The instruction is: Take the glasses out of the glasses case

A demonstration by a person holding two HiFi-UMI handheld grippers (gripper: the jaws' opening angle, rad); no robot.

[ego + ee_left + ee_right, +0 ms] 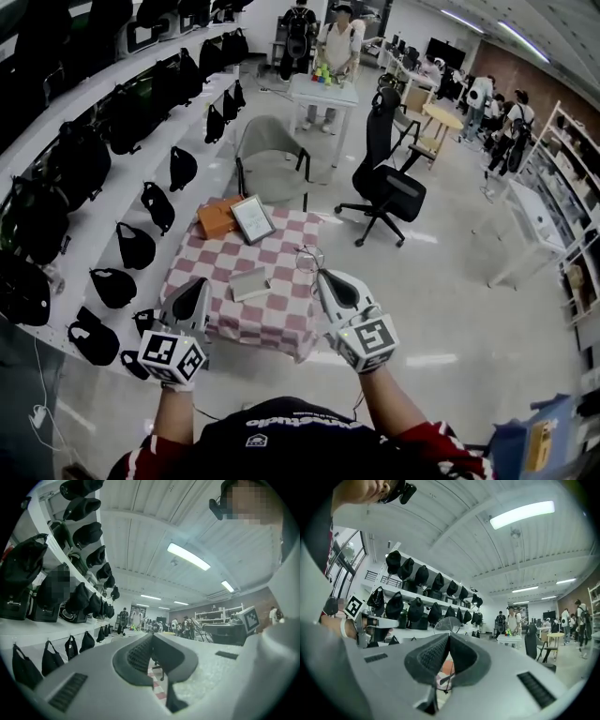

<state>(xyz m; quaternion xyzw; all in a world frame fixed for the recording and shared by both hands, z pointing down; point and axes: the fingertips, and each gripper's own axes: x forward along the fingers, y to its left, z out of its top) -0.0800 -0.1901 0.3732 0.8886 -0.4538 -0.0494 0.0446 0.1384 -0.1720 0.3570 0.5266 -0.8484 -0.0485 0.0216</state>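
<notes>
A big open workroom: a wall of shelves (112, 141) hung with black bags runs down the left. In the middle of the floor stands a small table (281, 323) under a pink-and-white check cloth.

At the table's near left corner is the left gripper (199, 284). Its own view shows the left gripper's jaws pressed together with nothing between them, pointing out across the room rather than at anything on the cloth.

Next along, at the far side of the table, lie an orange box (217, 217) and a framed panel (253, 218). Nearer in, the grey case (248, 283) lies flat on the cloth between the two grippers; whether its lid is up cannot be told.

Further right, the glasses (309, 257) are out of the case and sit just beyond the tip of the right gripper (322, 274), over the table's right part. In the right gripper view the jaws are closed on a thin temple wire, and one round lens (446, 624) stands up directly ahead of them.

So the glasses lie straight ahead of the right gripper along its own line, and the case is off to that gripper's left, apart from the frame. The long axis of the glasses cannot be read surely from above. Any next move, such as lifting them clear or setting them on the cloth, probably falls to the right hand alone. The pinch is on a thin wire, so a twist could let the frame swing.
</notes>
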